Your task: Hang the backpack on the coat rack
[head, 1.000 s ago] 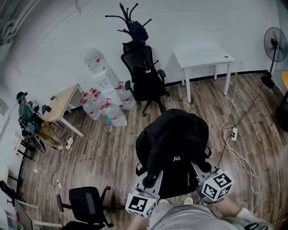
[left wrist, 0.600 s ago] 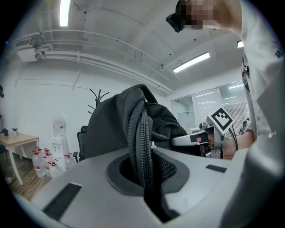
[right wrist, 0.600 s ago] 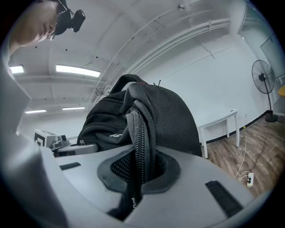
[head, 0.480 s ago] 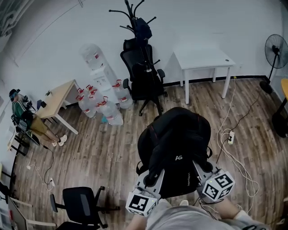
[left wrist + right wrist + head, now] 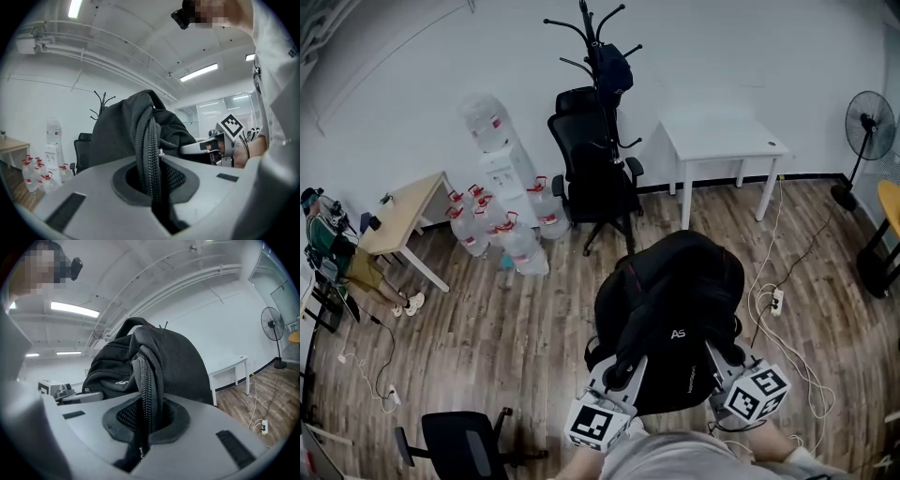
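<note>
The left claw (image 5: 152,176) is pinched tight on a zippered, padded edge of the black fabric backpack (image 5: 670,314), and the right claw (image 5: 146,420) is clamped the same way on a matching edge at the bag's other side. Between them the backpack is carried in the air above the brown wood-plank floor (image 5: 516,328), bulging up and away from the person, with small white lettering showing on its near face. In the head view the left claw (image 5: 623,364) and right claw (image 5: 714,361) sit just under the bag, each with its black-and-white marker cube. Beyond the backpack stands a black wheeled office chair (image 5: 592,169), and right behind that, against the white wall, the tall black coat rack (image 5: 598,42) with curved hooks (a dark bag-like item already hangs on it); the carried backpack is well apart from it. To the rack's right is a white rectangular counter (image 5: 722,131), to its left a white water dispenser (image 5: 499,164) with a cluster of clear water jugs (image 5: 502,234) at its foot. A black standing fan (image 5: 867,127) is at far right, and white cables (image 5: 787,319) trail over the floor.
</note>
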Demonstrator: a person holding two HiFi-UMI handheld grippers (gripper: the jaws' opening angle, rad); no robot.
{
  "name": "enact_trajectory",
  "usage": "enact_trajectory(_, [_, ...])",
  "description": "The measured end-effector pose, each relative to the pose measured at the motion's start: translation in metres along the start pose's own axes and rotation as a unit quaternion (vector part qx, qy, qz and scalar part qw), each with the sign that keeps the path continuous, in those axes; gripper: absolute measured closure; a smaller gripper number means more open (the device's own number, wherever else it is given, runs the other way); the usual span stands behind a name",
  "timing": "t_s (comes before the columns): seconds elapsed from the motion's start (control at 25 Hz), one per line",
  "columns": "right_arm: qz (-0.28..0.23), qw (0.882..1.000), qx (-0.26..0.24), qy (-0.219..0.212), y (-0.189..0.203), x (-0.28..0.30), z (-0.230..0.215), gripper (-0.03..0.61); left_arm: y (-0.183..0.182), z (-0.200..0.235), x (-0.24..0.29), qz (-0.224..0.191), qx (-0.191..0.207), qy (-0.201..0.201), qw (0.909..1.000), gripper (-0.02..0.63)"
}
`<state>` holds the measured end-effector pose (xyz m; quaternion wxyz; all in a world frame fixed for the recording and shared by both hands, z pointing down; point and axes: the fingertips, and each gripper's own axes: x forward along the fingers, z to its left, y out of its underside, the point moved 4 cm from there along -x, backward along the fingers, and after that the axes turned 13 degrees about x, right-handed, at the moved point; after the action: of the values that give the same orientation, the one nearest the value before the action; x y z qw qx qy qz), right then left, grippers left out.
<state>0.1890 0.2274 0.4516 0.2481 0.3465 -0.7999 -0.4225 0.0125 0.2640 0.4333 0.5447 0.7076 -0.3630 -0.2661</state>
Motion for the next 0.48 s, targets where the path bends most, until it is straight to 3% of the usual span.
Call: enact_trajectory(0.48, [-0.014,1.0,0.012,0.022,0.008,0.075,0.02,0.549,0.015,0.078,0.001,-0.018,0.005,0.031,0.9993,0.589])
